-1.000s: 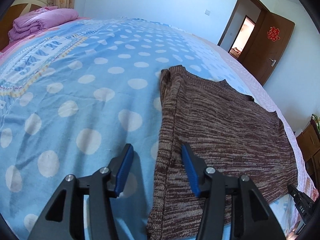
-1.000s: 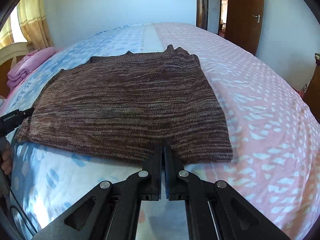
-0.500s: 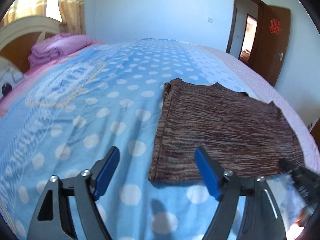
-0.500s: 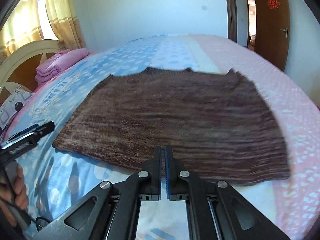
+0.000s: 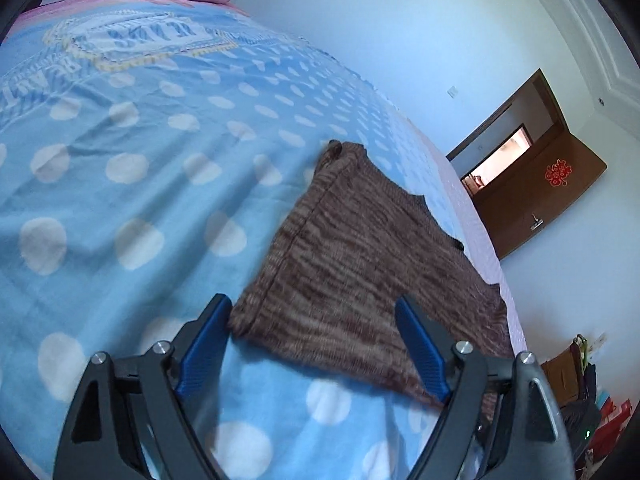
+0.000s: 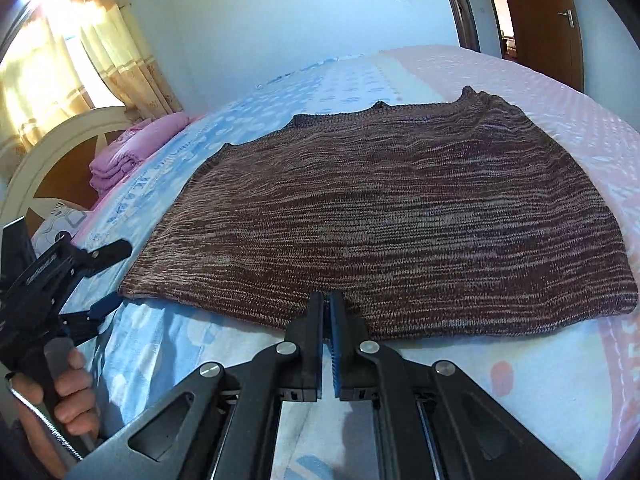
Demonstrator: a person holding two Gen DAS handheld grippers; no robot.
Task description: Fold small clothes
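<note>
Brown knit sweater (image 6: 400, 216) lies flat on the bed (image 5: 120, 168), half on blue polka-dot cover, half on pink; folded pink quilt (image 6: 132, 148) by headboard (image 6: 52, 152), well apart. Left tongs (image 5: 312, 336) spread wide, straddling sweater's near corner w/o gripping; right tongs (image 6: 326, 320) pressed together at the near hem, can't tell if fabric's pinched.

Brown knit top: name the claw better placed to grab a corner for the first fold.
Left. The left claw is open beside the brown knit top's near corner; the right claw is shut at mid-hem.
</note>
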